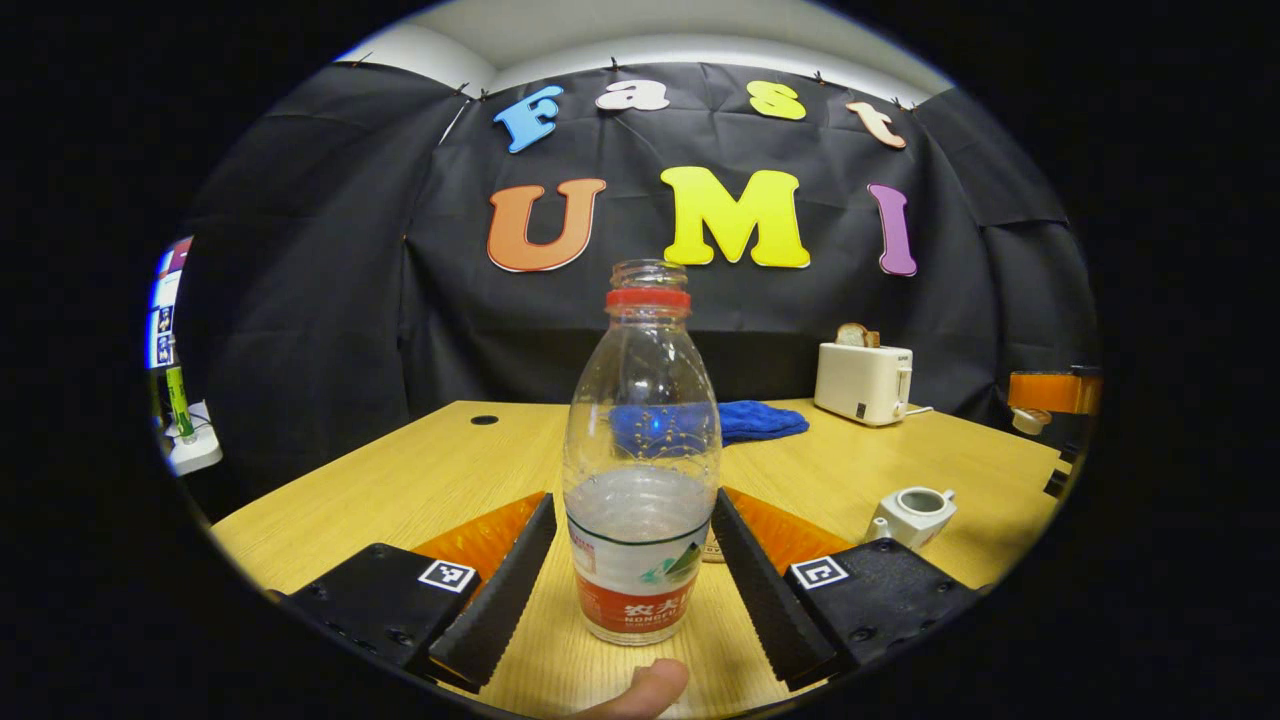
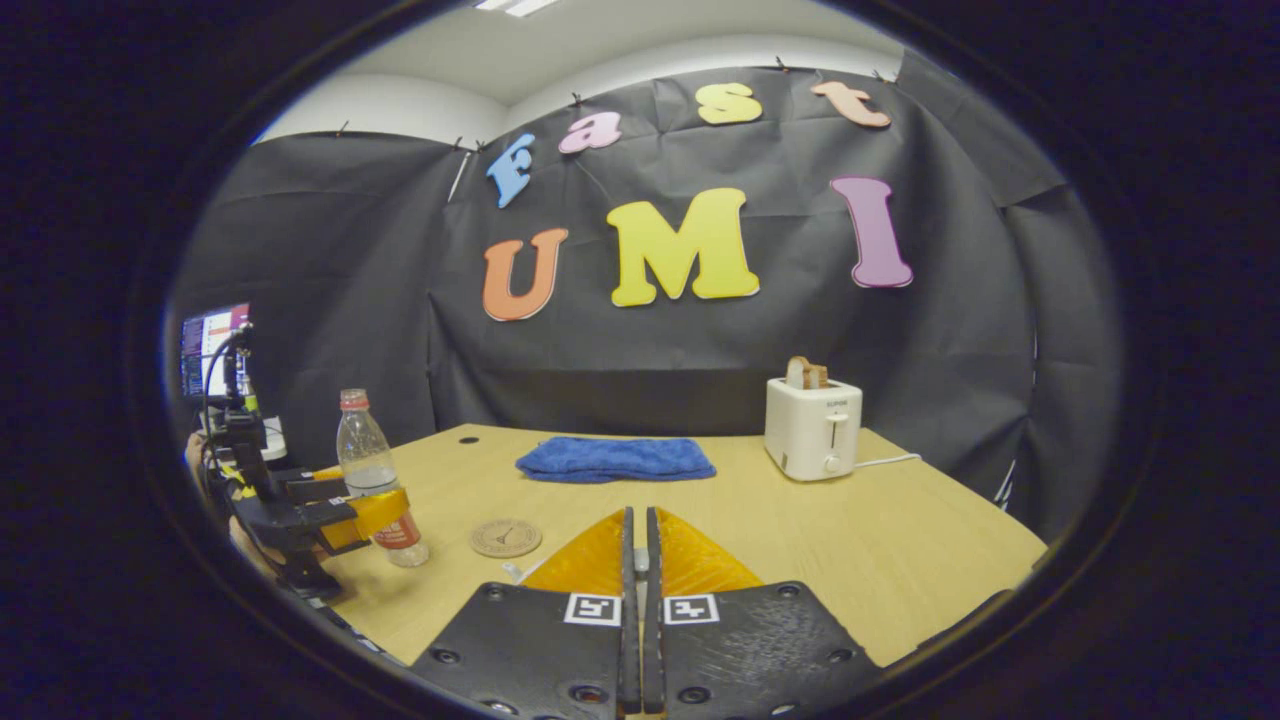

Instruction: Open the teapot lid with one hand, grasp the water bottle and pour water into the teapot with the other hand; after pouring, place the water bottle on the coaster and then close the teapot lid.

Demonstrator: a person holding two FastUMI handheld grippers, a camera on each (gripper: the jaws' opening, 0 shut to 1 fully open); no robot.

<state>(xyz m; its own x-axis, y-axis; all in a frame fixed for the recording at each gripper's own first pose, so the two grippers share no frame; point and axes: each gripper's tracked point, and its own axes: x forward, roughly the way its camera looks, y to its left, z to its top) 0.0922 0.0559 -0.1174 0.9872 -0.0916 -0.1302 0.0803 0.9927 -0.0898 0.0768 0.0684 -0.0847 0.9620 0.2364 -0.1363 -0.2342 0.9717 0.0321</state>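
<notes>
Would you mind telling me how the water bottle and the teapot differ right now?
The water bottle is tall and clear, partly filled; the teapot is squat, white and opaque. The bottle stands between the left claw's fingers; the teapot stands free. Both are upright on the table with open tops.

Black cloth wall (image 2: pixel 330 300) behind a wooden counter (image 2: pixel 900 540); white toaster (image 2: pixel 812 428) at two o'clock, ceiling light (image 2: pixel 510 5) overhead.

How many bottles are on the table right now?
1. The water bottle stands upright between the open fingers of the left tool; in the right gripper view it is at the table's left edge. More could be hidden.
</notes>
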